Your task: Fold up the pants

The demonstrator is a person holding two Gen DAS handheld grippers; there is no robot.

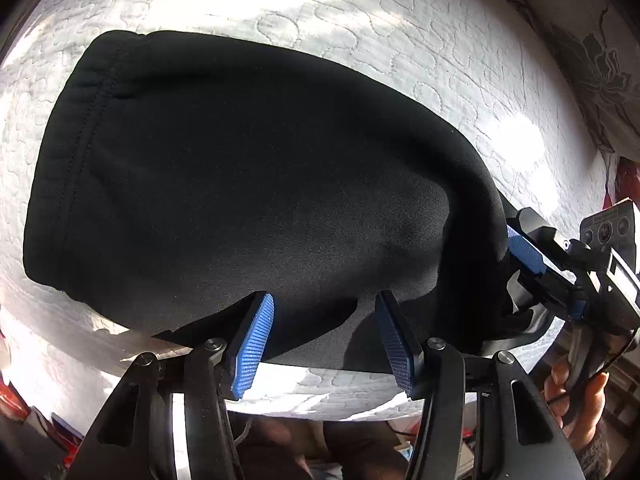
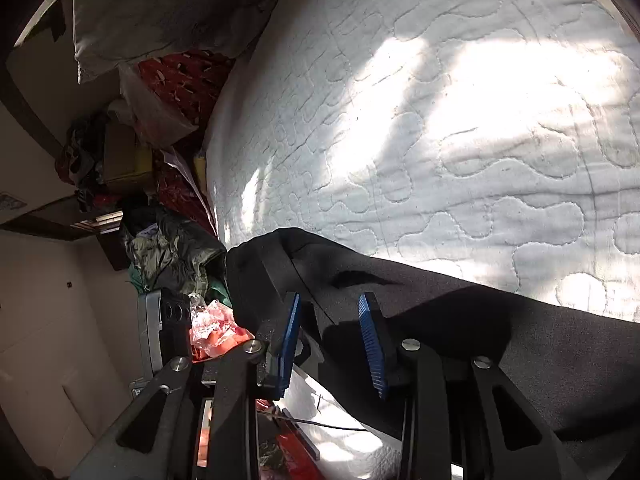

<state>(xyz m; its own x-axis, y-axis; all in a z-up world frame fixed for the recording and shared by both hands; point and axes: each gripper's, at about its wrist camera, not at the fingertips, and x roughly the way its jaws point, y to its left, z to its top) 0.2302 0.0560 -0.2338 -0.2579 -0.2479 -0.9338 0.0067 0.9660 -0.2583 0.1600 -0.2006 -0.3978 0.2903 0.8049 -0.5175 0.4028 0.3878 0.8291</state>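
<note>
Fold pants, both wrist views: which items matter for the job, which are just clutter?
Job:
- black pants, folded on the quilted mattress
- left gripper, open at the pants' near edge
- right gripper, open over the pants' end

Clutter:
- patterned pillow
- red patterned cloth
- orange plastic bag
- green garment pile

Black pants point(image 1: 248, 184) lay folded flat on the bed, near edge just ahead of the left tongs point(image 1: 320, 340), waistband far-left.

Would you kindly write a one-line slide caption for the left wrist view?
Folded black fabric pants on the white quilted mattress, left gripper jaws open at their near edge, right gripper alongside.
</note>
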